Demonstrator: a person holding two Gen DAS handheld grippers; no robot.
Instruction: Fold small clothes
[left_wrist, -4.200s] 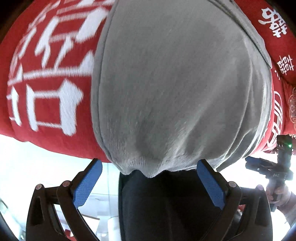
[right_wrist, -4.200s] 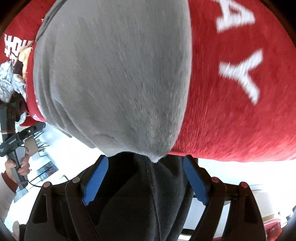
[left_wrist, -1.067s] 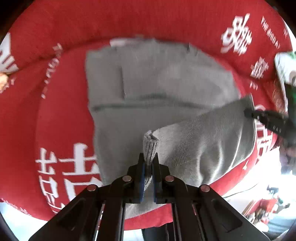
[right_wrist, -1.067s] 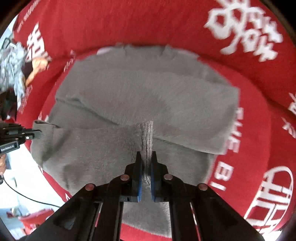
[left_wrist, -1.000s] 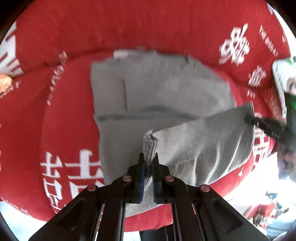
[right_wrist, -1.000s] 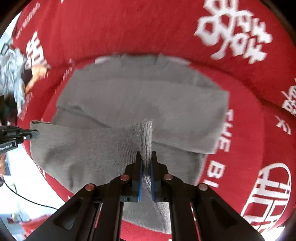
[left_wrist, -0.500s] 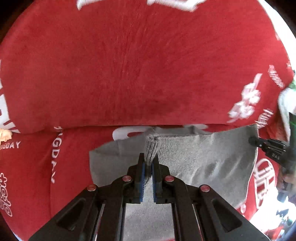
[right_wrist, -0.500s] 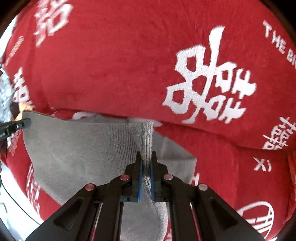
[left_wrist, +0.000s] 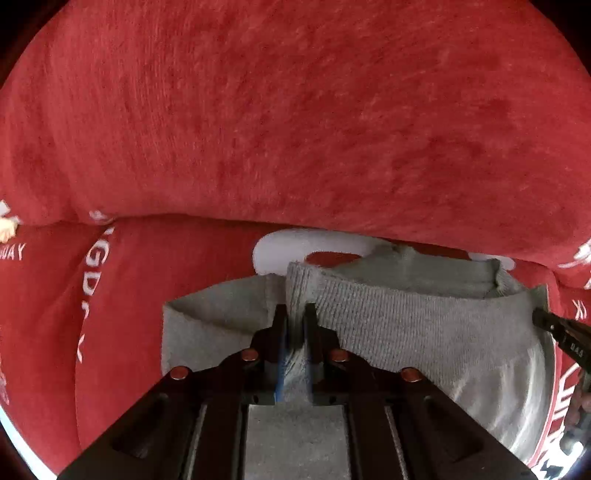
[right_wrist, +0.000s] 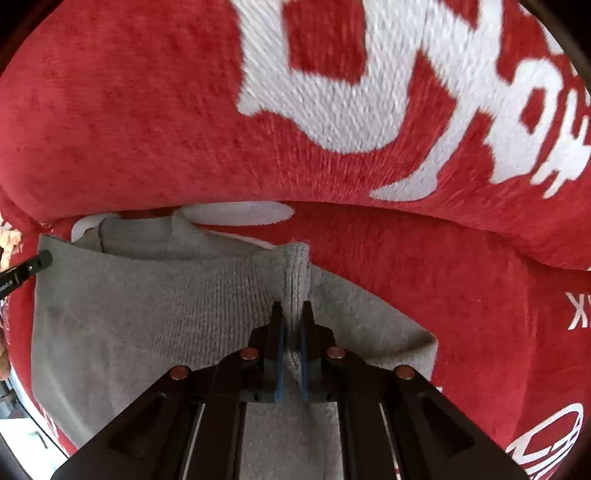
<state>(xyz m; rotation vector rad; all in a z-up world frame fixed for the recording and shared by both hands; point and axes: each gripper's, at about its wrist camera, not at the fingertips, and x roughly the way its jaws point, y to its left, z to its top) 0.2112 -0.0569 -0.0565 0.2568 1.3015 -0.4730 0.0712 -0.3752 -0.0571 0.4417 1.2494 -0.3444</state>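
A small grey knit garment (left_wrist: 424, 332) lies on a red blanket (left_wrist: 295, 129) with white lettering. Its near hem is folded over toward the far edge by the back cushion. My left gripper (left_wrist: 294, 314) is shut on the folded hem's left corner. My right gripper (right_wrist: 291, 310) is shut on the right corner of the same grey garment (right_wrist: 155, 306). The right gripper's tip shows at the right edge of the left wrist view (left_wrist: 554, 328); the left gripper's tip shows at the left edge of the right wrist view (right_wrist: 33, 267). The hem stretches between them.
The red blanket (right_wrist: 480, 295) covers a seat and a raised back cushion (right_wrist: 147, 110) just beyond the garment. A pale floor strip (right_wrist: 22, 435) shows past the seat's left edge.
Both grippers, open 4.2 s ago, have shut on the hem and carried it forward over the garment toward the back cushion; the fold now reaches the garment's far edge.
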